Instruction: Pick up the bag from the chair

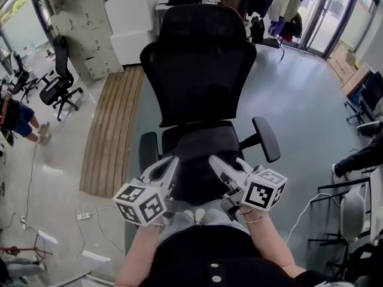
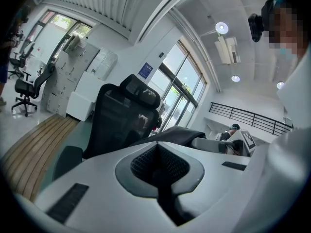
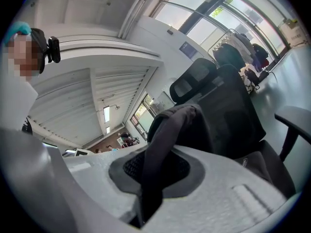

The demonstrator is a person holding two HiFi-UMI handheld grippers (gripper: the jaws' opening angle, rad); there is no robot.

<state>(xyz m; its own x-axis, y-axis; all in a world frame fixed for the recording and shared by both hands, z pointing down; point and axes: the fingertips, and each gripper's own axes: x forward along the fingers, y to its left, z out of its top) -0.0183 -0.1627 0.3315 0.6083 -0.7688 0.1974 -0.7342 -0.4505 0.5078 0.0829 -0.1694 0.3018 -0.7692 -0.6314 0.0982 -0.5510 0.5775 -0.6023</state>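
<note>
1. Both forearms come in from the bottom edge of the head view. They hold the two tools side by side and close to level, aimed up the frame at the chair [image 1: 200, 58].
2. The left gripper [image 1: 173, 161] sits just left of centre with its marker cube [image 1: 140, 203] toward the person. Its jaws are closed together, and their tips are at the left edge of the bag [image 1: 200, 160]. I cannot tell whether any fabric is caught between them.
3. The right gripper [image 1: 215, 161] is just right of centre. Its jaws are nearly closed and are clamped on a dark fold of the bag, which rises from between the pads in the right gripper view.
4. The bag is black and soft. It lies on the chair's seat in the centre of the frame, below the tall mesh backrest and between the two armrests [image 1: 266, 137].
5. The chair stands on a smooth grey floor [image 1: 293, 100]. A wooden strip [image 1: 114, 124] runs up the left-centre of the frame. Pale lockers [image 1: 84, 23] stand at upper left, and cardboard boxes [image 1: 347, 64] sit at the right edge. A power strip [image 1: 84, 215] with its cable lies at lower left.
6. Count: one bag, two grippers and two armrests. Two further office chairs [image 1: 60, 82] stand at the left side.
</note>
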